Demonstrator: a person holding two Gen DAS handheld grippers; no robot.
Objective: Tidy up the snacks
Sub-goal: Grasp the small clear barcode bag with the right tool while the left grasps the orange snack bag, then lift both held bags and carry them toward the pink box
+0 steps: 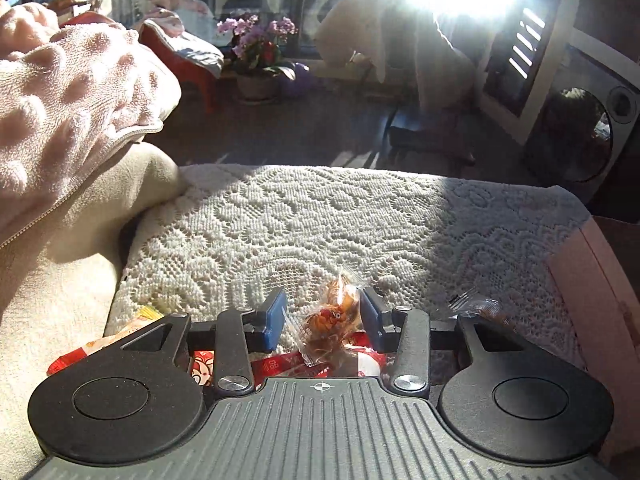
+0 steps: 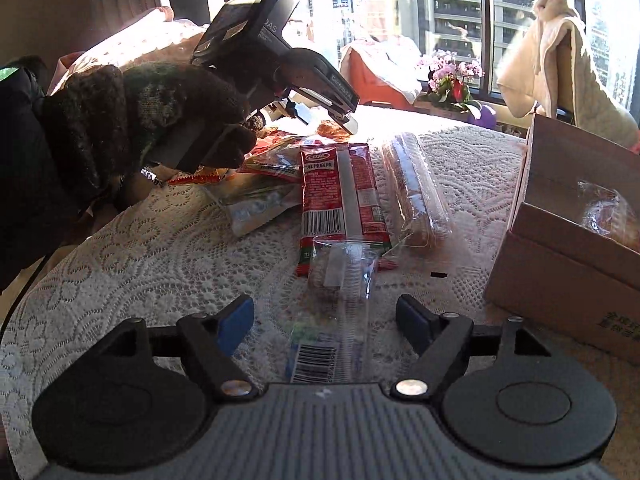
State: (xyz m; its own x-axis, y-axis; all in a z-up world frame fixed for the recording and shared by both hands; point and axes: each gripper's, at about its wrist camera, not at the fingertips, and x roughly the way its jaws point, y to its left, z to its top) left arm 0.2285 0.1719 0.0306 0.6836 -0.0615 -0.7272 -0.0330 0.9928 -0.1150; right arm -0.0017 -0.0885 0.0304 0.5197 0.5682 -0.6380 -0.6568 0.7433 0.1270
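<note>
- A small clear-wrapped orange snack (image 1: 334, 320) sits between the blue pads of the left gripper (image 1: 324, 318). The right-hand pad (image 1: 370, 316) touches the wrapper; a gap shows on the other side, so a firm grip cannot be told. The jaws stand partly closed.
- The right gripper (image 2: 325, 322) is spread wide over a clear packet with a barcode (image 2: 332, 320). Neither pad touches it.
- Only the right wrist view shows the spread: a red barcoded packet (image 2: 344, 196) at 12 o'clock from that gripper, a long clear-wrapped cake (image 2: 414, 192) at 1 o'clock, and a cardboard box (image 2: 568, 264) at 3 o'clock with a wrapped snack inside.
- It also shows a dark knitted glove (image 2: 132, 120) at 10 o'clock, holding the left gripper tilted down over a packet pile.
- The left wrist view alone shows red wrappers (image 1: 280, 364) under its jaws and a pink fleece sleeve (image 1: 68, 108) at 10 o'clock.
- A white lace cloth (image 1: 320, 224) covers the table. Beyond it, potted pink flowers (image 1: 260, 40) stand by sunlit windows.
</note>
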